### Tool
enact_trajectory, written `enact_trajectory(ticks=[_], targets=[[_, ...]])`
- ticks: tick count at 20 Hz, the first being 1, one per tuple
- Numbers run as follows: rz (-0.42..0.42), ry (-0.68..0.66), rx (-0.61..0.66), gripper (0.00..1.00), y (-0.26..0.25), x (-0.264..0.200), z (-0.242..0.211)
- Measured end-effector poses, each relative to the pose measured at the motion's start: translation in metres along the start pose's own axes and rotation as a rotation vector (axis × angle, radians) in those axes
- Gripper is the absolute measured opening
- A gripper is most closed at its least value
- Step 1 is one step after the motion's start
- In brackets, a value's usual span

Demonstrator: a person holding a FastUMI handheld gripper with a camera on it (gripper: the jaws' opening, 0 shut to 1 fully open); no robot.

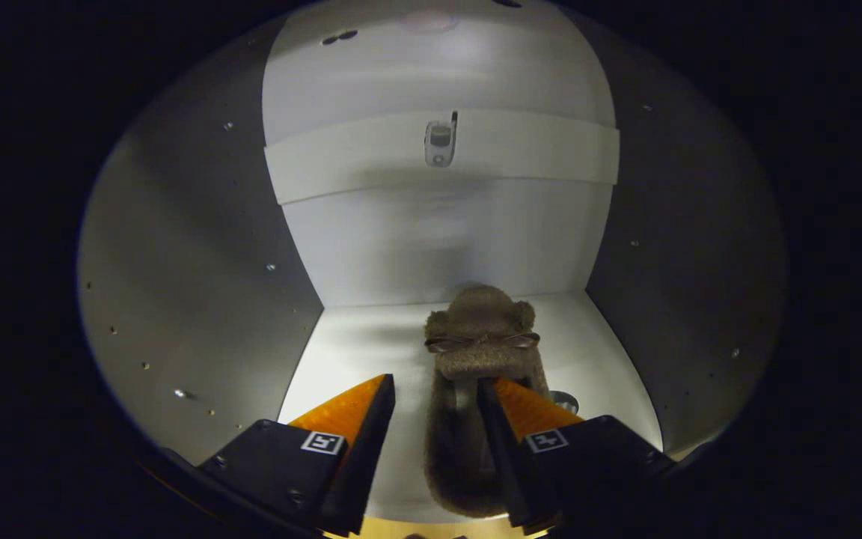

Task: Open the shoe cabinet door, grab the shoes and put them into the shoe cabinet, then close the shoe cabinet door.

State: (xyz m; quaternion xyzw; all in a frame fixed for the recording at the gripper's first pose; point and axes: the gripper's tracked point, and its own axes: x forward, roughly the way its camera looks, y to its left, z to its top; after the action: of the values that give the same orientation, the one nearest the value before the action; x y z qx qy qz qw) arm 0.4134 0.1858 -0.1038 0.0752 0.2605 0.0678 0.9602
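A brown fuzzy slipper [480, 337] with a small bow lies on the white floor [356, 344] inside the shoe cabinet, its toe pointing at the back wall. My gripper [437, 382] is open around the slipper's heel end. The right fingertip [492, 393] sits at the slipper's opening. The left fingertip [384, 389] stands off to the slipper's left, with bare floor showing between them.
The cabinet's back wall [438, 239] carries a horizontal white rail [341, 161] with a small metal fitting [440, 142]. Grey side walls [191, 284] with rows of small holes close in on both sides. A small round metal piece [566, 400] sits just right of the slipper.
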Motion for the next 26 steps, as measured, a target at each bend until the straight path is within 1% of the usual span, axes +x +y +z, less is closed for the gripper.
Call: enact_trajectory(ticks=[1, 2, 3, 5, 8, 12, 17, 23, 26], targets=[[0.003, -0.048, 0.011, 0.81, 0.0, -0.007, 0.005], [-0.002, -0.092, 0.015, 0.84, -0.003, -0.016, 0.008], [-0.008, -0.132, 0.02, 0.91, -0.005, -0.025, 0.011], [-0.007, -0.205, 0.024, 0.97, -0.007, -0.048, 0.015], [-0.044, -0.284, -0.016, 0.99, -0.019, -0.097, 0.019], [-0.061, -0.406, -0.049, 0.98, -0.021, -0.185, 0.017], [-0.015, -0.503, -0.056, 0.99, -0.001, -0.297, -0.009], [0.043, -0.492, -0.057, 0.99, -0.014, -0.404, -0.054], [0.045, -0.497, -0.064, 0.98, -0.038, -0.446, -0.071]])
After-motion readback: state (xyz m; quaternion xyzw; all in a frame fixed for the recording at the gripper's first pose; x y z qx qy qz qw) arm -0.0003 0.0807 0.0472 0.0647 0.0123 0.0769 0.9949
